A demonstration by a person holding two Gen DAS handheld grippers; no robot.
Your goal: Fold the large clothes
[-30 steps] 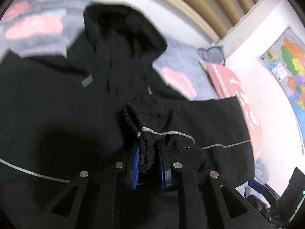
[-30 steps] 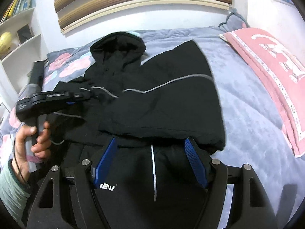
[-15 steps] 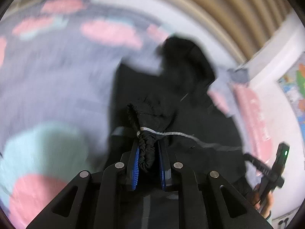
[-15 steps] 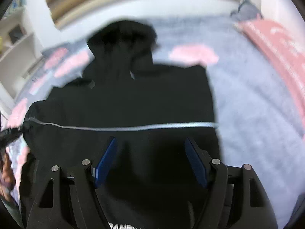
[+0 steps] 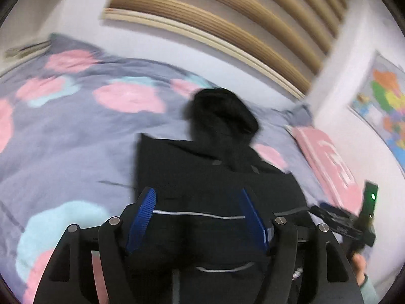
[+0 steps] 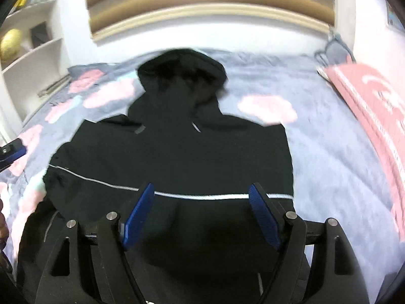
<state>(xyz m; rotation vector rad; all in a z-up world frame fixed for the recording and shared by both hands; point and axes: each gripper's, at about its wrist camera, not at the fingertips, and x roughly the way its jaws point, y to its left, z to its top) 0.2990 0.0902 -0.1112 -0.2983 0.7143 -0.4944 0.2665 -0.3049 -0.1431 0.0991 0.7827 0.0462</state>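
A black hooded jacket (image 6: 177, 157) lies face up on the bed, hood (image 6: 182, 71) toward the headboard. A sleeve with a grey reflective stripe (image 6: 101, 182) is folded across its body. My left gripper (image 5: 197, 195) hovers over the jacket's (image 5: 215, 172) lower part. Its jaws are opening and the blue pads (image 5: 141, 215) touch no cloth. My right gripper (image 6: 202, 190) stands wide above the striped sleeve, its jaws still opening, nothing pinched. The right gripper (image 5: 341, 223) also shows at the right of the left wrist view, held by a hand.
A grey blanket (image 5: 76, 131) with pink and mint patches covers the bed. A pink pillow (image 6: 374, 106) lies along the right side by the wall. White shelves (image 6: 33, 50) stand at the left, a slatted headboard (image 5: 227, 25) behind, a wall map (image 5: 384, 111) at the right.
The left gripper carried the black sleeve cuff across, then let it go and its jaws spread. The sleeve now lies over the jacket. The right gripper shifted over the jacket, staying wide.
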